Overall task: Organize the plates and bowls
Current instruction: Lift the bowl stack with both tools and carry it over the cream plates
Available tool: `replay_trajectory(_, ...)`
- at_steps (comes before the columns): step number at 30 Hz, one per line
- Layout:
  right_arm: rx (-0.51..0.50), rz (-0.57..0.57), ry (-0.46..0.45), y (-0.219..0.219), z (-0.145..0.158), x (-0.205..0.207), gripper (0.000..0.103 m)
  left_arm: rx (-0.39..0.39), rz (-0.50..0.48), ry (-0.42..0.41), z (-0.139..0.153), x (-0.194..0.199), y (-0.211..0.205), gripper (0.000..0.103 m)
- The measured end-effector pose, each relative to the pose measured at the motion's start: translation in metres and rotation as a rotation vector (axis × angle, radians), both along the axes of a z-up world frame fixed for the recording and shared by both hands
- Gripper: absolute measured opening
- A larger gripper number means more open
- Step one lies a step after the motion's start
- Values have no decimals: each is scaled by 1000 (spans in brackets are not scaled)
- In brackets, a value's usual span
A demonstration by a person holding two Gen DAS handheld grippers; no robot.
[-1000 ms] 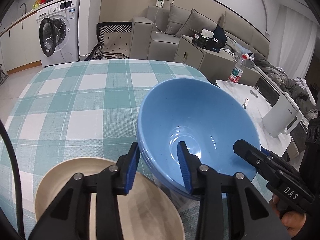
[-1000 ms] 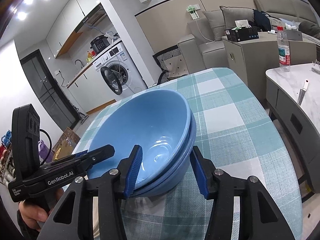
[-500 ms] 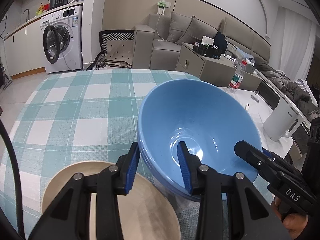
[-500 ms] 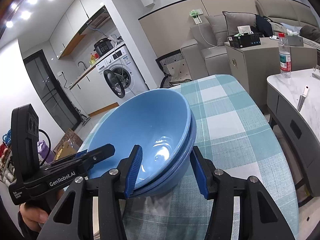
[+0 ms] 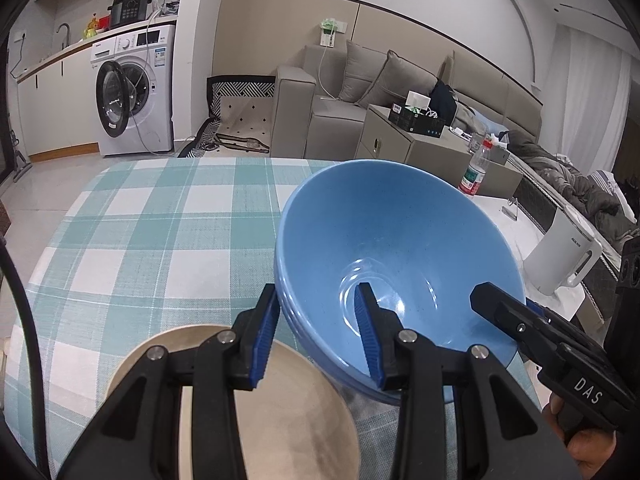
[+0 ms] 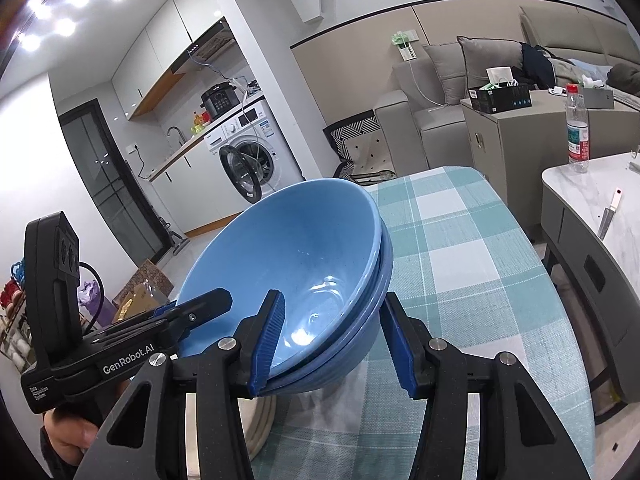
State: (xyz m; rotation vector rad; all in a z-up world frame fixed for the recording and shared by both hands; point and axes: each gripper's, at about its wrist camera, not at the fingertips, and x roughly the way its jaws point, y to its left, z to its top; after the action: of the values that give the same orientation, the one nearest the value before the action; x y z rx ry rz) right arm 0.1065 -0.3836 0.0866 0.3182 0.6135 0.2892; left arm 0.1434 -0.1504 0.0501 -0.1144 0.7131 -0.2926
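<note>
Stack of blue bowls [image 5: 400, 248] clamped at opposite rims by left tongs [image 5: 316, 332] and right tongs [image 6: 332, 340]; raised higher off the desk [image 5: 152, 232] than 1 second earlier.

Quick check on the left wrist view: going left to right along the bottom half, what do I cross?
Beige plate → left gripper → stacked blue bowls → right gripper → white kettle.
</note>
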Motion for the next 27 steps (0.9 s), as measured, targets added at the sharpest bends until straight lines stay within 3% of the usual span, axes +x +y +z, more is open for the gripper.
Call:
replay_trajectory(14,-1,47,-47,18,26,-17,50,-41,47,-42,16,-21,23,37)
replay_trajectory(27,-19,113,-52,53,31,-24,50,-77,121,-48,8,-41,56,38)
